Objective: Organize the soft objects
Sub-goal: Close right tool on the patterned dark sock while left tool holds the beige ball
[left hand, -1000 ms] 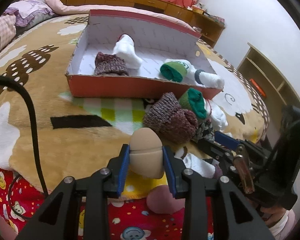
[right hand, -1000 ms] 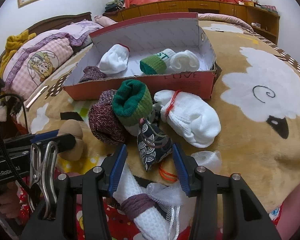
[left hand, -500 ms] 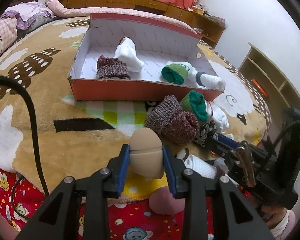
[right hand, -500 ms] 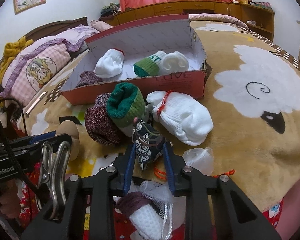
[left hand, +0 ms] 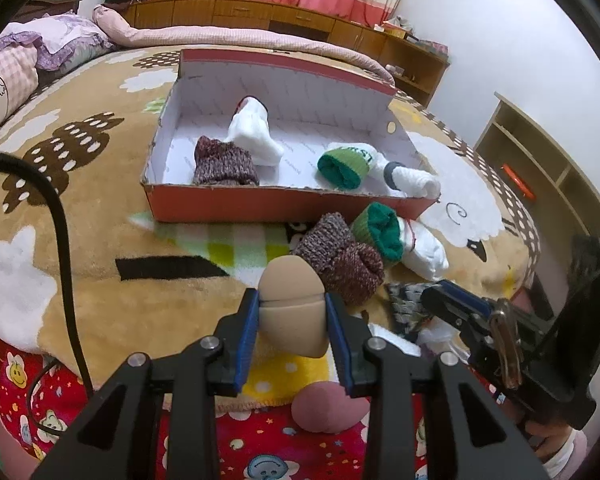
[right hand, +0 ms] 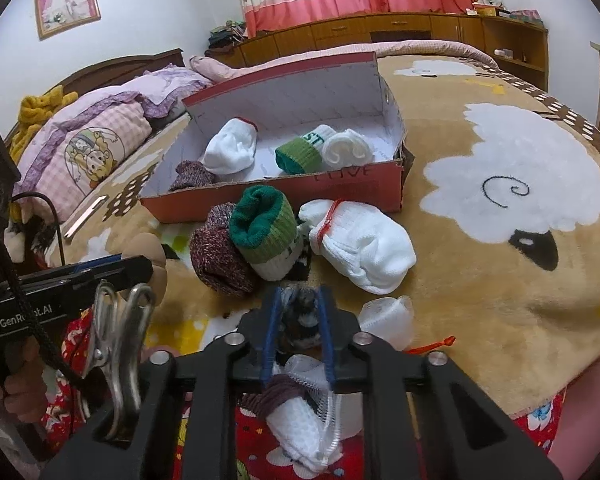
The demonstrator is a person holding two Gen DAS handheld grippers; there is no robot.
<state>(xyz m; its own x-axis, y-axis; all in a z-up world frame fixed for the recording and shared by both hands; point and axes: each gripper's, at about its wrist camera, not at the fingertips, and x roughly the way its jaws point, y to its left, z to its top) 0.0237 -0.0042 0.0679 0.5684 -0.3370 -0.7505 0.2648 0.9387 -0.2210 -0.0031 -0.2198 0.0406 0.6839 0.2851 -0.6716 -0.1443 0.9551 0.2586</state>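
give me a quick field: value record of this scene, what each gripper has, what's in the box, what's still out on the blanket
left gripper: shut on beige sock roll
right gripper: shut on dark patterned sock roll
red box: open, on the blanket
in box: maroon knit roll, white roll, green-cuffed roll, white roll with grey band
outside box: maroon knit pair, green-cuffed sock, white pair tied with red string

Open red cardboard shoebox (right hand: pixel 284 196) sits on the tan sheep-print fleece blanket (right hand: pixel 500 280), holding a maroon knit sock roll (left hand: pixel 224 162) left, white sock bundle (left hand: pixel 252 136) behind it, green-cuffed sock roll (left hand: pixel 344 164) right. Before the box: maroon knit bundle (right hand: pixel 220 256) left, green-cuffed roll (right hand: pixel 266 232) middle, white red-tied bundle (right hand: pixel 360 244) right. Nearest, beige foam piece (left hand: pixel 292 304) left, dark patterned sock (right hand: pixel 302 316) right.
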